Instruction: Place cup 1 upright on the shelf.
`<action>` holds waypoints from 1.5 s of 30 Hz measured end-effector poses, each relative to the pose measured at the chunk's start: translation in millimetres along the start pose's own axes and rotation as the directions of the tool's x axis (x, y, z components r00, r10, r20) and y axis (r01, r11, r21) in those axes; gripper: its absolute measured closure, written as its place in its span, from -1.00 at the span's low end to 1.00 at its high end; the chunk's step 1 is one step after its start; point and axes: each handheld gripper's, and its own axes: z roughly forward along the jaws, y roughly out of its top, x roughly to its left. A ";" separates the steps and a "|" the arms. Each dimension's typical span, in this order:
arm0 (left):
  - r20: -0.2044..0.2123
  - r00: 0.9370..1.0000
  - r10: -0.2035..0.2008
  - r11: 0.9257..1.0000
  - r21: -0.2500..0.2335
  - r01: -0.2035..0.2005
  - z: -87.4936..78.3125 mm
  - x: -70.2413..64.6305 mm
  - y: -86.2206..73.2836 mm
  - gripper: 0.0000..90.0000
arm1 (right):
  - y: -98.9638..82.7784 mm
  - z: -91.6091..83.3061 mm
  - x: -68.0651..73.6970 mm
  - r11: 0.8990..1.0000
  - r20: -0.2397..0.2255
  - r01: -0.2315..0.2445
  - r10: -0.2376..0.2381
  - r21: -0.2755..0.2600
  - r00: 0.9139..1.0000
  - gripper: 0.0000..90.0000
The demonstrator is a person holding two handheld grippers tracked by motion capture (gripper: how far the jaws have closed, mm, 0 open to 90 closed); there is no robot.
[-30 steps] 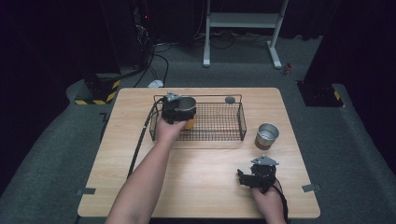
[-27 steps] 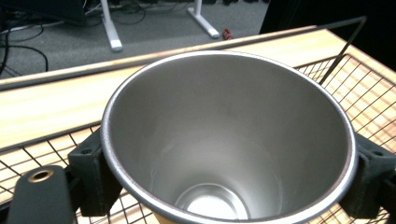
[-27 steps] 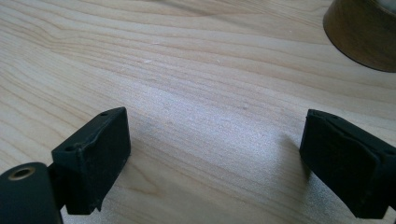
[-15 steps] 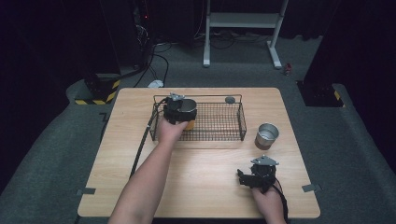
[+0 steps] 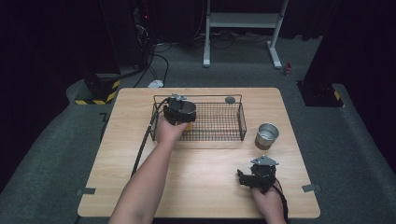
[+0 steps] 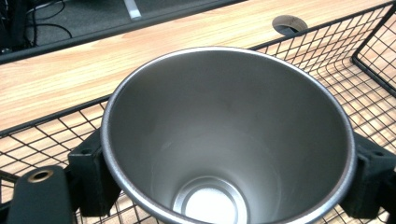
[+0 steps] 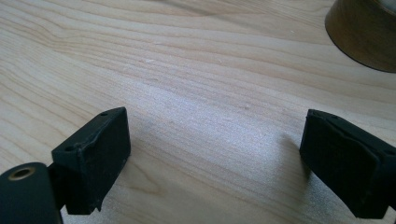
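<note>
Overhead, the left gripper (image 5: 180,112) is hovering at the near left corner of the wire basket (image 5: 243,122), its jaws clamping a steel cup (image 6: 224,140) from opposite sides just under the rim. The cup is sitting upright inside the basket's walls, its long axis running vertically, mouth opening upward and its round base facing the mesh floor; whether the base is already resting on that mesh cannot be told. Judging from this, the step in hand is setting the cup down in the basket, and doing it well is calling for keeping the axis plumb, lowering until the base is bearing flat on the wires, and only then letting the jaws part. The right gripper (image 5: 258,176) is resting near the table (image 5: 121,154) front edge with its jaws spread and holding nothing, while a second cup (image 5: 266,135) is standing on the wood just right of the basket.
</note>
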 end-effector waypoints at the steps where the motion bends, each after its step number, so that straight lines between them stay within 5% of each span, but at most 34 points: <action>1: 0.003 1.000 0.002 1.000 0.004 -0.002 -0.1 0.0 0.3 -0.70 | 0.0 0.0 0.0 1.000 0.000 0.000 0.000 0.000 1.000 -0.81; 23: 0.013 1.000 0.011 0.999 -0.031 -0.010 -7.9 1.8 -18.4 -0.70 | -0.2 0.0 0.2 1.000 -0.001 0.001 -0.001 -0.003 1.000 -0.81; 27: -0.019 0.999 0.043 0.999 0.007 -0.042 -8.3 2.5 -19.3 -0.73 | -0.2 0.0 0.2 1.000 -0.001 0.001 -0.001 -0.002 1.000 -0.81; 34: 0.009 1.000 -0.006 0.999 0.031 0.006 -6.9 8.8 -18.9 -1.00 | -0.2 0.0 0.2 1.000 -0.001 0.001 -0.001 -0.003 1.000 -0.81; 45: 0.018 1.000 -0.016 1.000 -0.013 0.017 -18.8 9.3 -13.7 -1.00 | -0.2 0.0 0.2 1.000 -0.001 0.001 -0.001 -0.002 1.000 -0.81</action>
